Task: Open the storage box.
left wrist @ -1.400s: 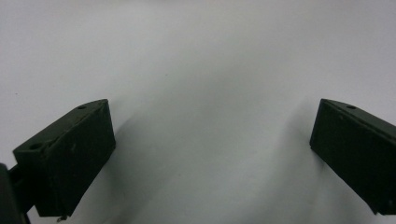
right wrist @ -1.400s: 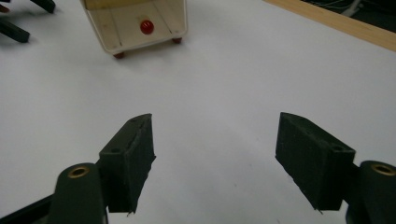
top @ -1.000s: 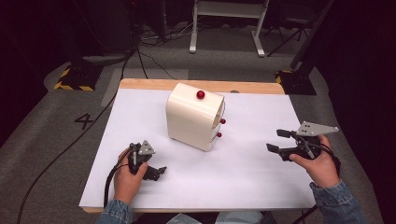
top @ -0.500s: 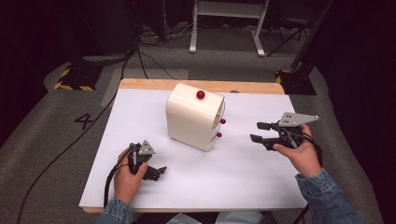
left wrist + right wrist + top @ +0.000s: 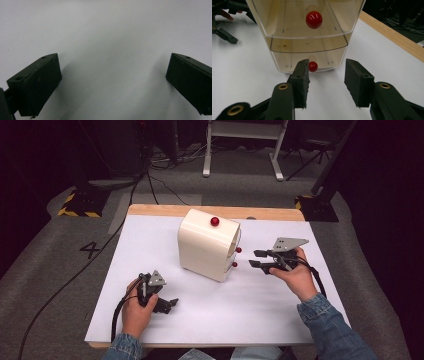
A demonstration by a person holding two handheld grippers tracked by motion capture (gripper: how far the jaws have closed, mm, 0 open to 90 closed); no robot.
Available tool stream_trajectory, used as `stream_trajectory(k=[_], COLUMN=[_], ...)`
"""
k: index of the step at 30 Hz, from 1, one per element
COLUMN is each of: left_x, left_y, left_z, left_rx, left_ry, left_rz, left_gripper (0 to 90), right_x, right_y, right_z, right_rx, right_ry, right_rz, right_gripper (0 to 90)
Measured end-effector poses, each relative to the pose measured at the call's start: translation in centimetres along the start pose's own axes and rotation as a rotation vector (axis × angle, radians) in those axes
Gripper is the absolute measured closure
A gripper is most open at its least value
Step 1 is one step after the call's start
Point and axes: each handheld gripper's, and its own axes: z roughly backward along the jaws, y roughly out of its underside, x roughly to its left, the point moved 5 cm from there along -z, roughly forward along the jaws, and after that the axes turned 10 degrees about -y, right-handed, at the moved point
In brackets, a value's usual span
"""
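Cream drawer unit (image 5: 207,247) upright, red knobs (image 5: 313,66)

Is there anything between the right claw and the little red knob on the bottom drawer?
Nothing: in the right gripper view only bare white tabletop separates the right claw from the small round red knob.

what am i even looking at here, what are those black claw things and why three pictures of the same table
A person sits at a table covered in white and holds a hand tool in each hand; each tool has two black jaws that pinch. The high view looks down from above. The other two pictures come from small cameras riding on the tools, looking along their jaws.

On the table stands a cream drawer box with clear drawers and red ball knobs. The right gripper points at the lower knob; its jaws have just been closing, but nothing is between them yet, and they hold nothing. The left gripper rests open near the table's front edge, also holding nothing.
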Motion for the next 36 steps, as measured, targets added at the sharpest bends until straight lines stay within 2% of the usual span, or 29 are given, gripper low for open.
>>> stream_trajectory(k=[2, 3, 4, 5, 6, 8, 10, 16, 24, 36], left_x=[0.0, 0.0, 0.0, 0.0, 0.0, 0.0, 0.0, 0.0, 0.0, 0.0], left_y=[0.0, 0.0, 0.0, 0.0, 0.0, 0.0, 0.0, 0.0, 0.0, 0.0], left_z=[0.0, 0.0, 0.0, 0.0, 0.0, 0.0, 0.0, 0.0, 0.0, 0.0], left_rx=[0.000, 0.000, 0.000, 0.000, 0.000, 0.000, 0.000, 0.000, 0.000, 0.000], left_ry=[0.000, 0.000, 0.000, 0.000, 0.000, 0.001, 0.000, 0.001, 0.001, 0.001], left_rz=[0.000, 0.001, 0.000, 0.000, 0.000, 0.000, 0.000, 0.001, 0.001, 0.001], left_gripper=[0.0, 0.0, 0.0, 0.0, 0.0, 0.0, 0.0, 0.0, 0.0, 0.0], right_x=[-0.1, 0.0, 0.0, 0.0, -0.1, -0.1, -0.2, -0.4, -0.4, -0.4], right_y=[0.1, 0.5, 0.6, 0.6, 0.9, 1.2, 1.5, 2.0, 2.2, 2.2], right_z=[-0.5, -1.4, -1.9, -1.9, -2.7, -3.5, -4.2, -5.7, -6.9, -6.7], right_rx=[0.006, 0.014, 0.030, 0.030, 0.057, 0.075, 0.094, 0.094, 0.076, 0.071], right_ry=[-0.012, -0.054, -0.065, -0.065, -0.071, -0.084, -0.078, -0.094, -0.111, -0.111], right_rz=[0.002, -0.025, -0.028, -0.028, -0.009, -0.012, 0.001, -0.006, -0.010, -0.011], right_gripper=[56.6, 60.7, 60.8, 60.8, 61.9, 63.4, 64.3, 68.7, 73.4, 74.4])
